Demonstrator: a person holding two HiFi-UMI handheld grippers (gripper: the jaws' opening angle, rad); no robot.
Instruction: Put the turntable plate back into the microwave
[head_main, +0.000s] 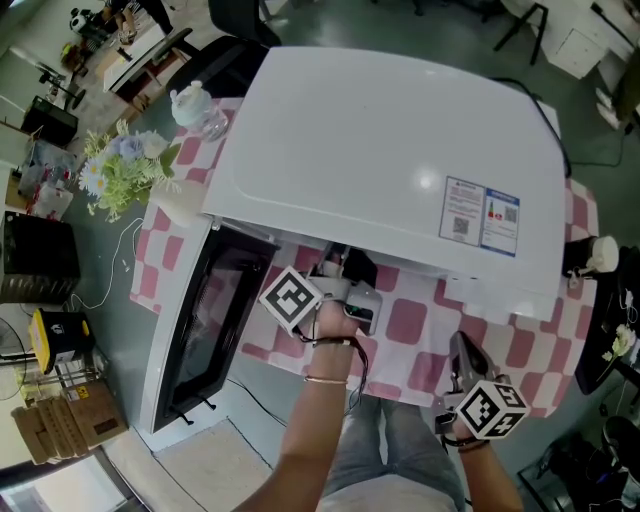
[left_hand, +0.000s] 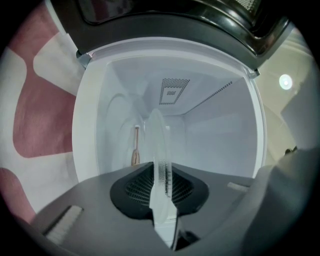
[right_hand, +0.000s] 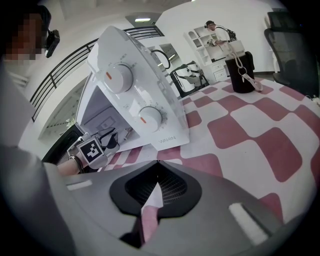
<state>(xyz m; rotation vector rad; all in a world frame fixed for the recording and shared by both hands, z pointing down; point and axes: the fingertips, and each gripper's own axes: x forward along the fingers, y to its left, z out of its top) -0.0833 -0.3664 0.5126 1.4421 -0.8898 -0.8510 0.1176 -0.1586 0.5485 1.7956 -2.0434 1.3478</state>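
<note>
The white microwave (head_main: 400, 170) stands on the checked tablecloth with its door (head_main: 200, 330) swung open to the left. My left gripper (head_main: 338, 268) reaches into the front opening, its fingertips hidden under the top. In the left gripper view the clear glass turntable plate (left_hand: 157, 140) shows edge-on, and my left gripper (left_hand: 159, 167) is shut on its rim, inside the mouth of the white cavity (left_hand: 215, 135). My right gripper (head_main: 460, 345) rests low over the cloth at the right, apart from the microwave. Its jaws (right_hand: 157, 165) are shut with nothing in them.
A bunch of flowers (head_main: 120, 165) and a glass teapot (head_main: 195, 105) stand at the table's back left. A black cup (right_hand: 243, 75) stands on the pink and white cloth (head_main: 410, 320) to the right of the microwave's control panel (right_hand: 145, 100). A person (right_hand: 215, 30) is far off.
</note>
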